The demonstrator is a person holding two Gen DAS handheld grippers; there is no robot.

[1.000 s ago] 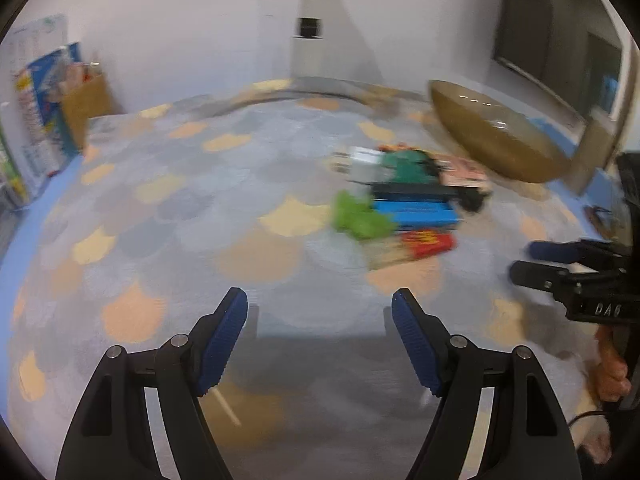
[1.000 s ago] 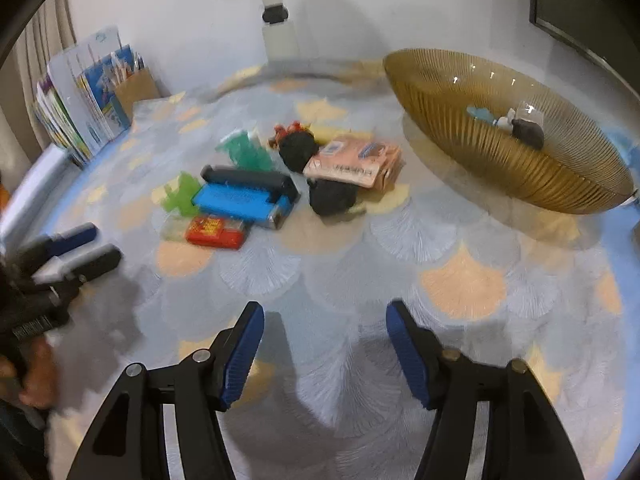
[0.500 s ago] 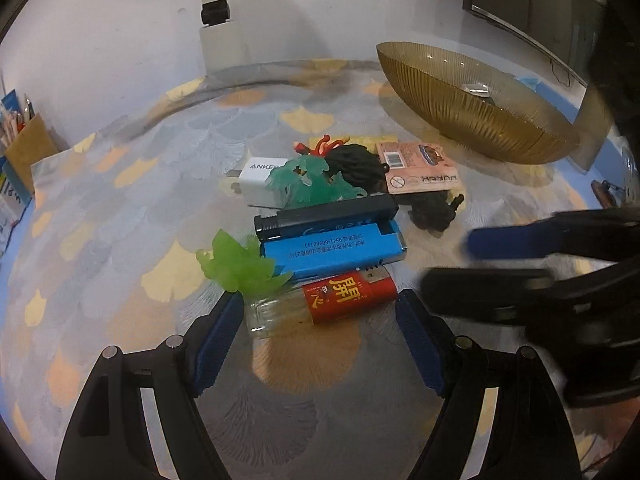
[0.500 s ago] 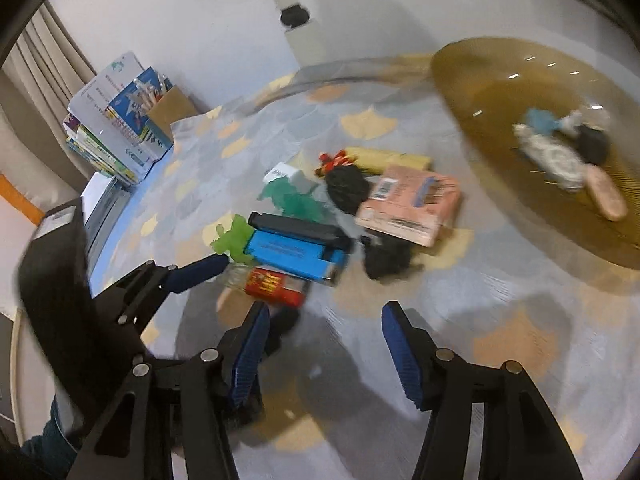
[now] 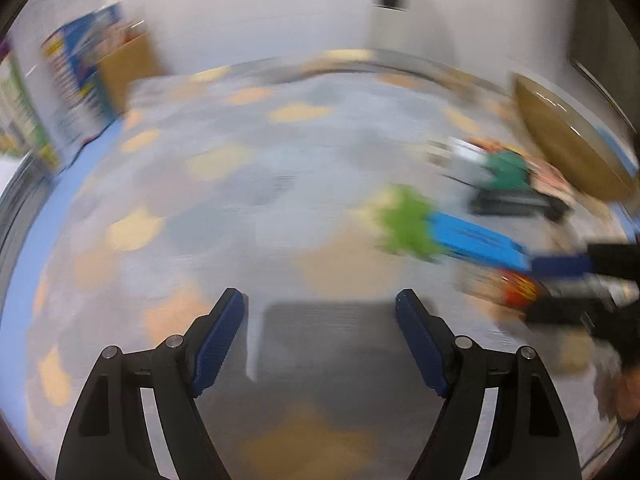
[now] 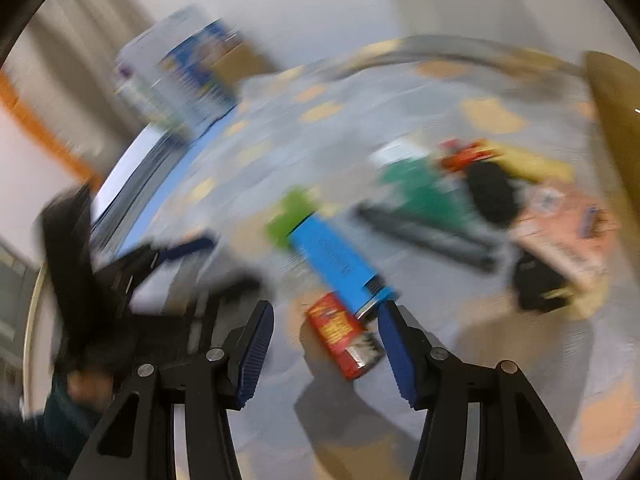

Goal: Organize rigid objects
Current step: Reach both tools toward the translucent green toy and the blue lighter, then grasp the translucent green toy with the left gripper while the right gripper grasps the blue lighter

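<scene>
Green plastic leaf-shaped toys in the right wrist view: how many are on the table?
2. A light green plastic leaf toy lies at the far end of the blue rectangular lighter; a dark green plastic leaf toy lies behind the black bar. Blur may hide others.

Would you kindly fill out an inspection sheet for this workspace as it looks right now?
Surface: patterned grey and tan cloth, blurred by motion.
Job's things: red lighter lies between the right jaws, not yet pressed; blue lighter just beyond it; black lighter, light green toy, dark green toy, pink card and black lumps in one pile.
Clutter: amber bowl at the right edge.
Grippers: left gripper open over bare cloth; right gripper open, astride the red lighter.
Cables: nothing seen.
Surroundings: white wall, books and a cardboard box at left.
</scene>
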